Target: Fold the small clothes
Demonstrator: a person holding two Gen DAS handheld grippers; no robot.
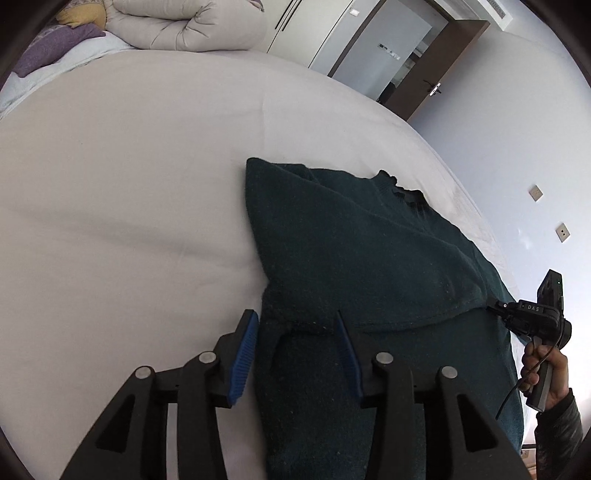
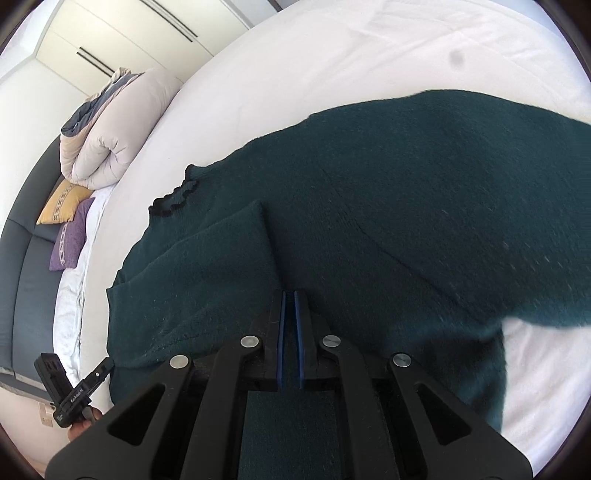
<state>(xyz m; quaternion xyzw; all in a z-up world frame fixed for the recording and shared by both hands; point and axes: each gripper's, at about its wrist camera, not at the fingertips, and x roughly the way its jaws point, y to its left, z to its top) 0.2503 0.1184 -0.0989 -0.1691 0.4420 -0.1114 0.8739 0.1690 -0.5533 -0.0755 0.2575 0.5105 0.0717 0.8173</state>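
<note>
A dark green knit sweater (image 1: 369, 258) (image 2: 406, 203) lies spread on the white bed sheet (image 1: 129, 184) (image 2: 332, 55), its black-frilled neckline (image 1: 402, 188) (image 2: 177, 195) at the far side. One sleeve is folded over the body (image 2: 221, 258). My left gripper (image 1: 295, 321) (image 2: 105, 365) stands open at the sweater's edge; a cuff-like strip of knit lies between its blue pads (image 1: 243, 350), which do not press it. My right gripper (image 2: 290, 295) (image 1: 493, 306) is pinched on the opposite edge of the sweater, where creases in the knit run to its tip. A hand (image 1: 554, 376) holds its handle.
A rolled beige duvet (image 1: 184, 26) (image 2: 110, 129) lies at the head of the bed, with a yellow pillow (image 2: 62, 201) and a purple pillow (image 2: 70, 240) (image 1: 55, 48) beside it. A brown door (image 1: 436, 74) and white wardrobes (image 2: 129, 29) stand beyond the bed.
</note>
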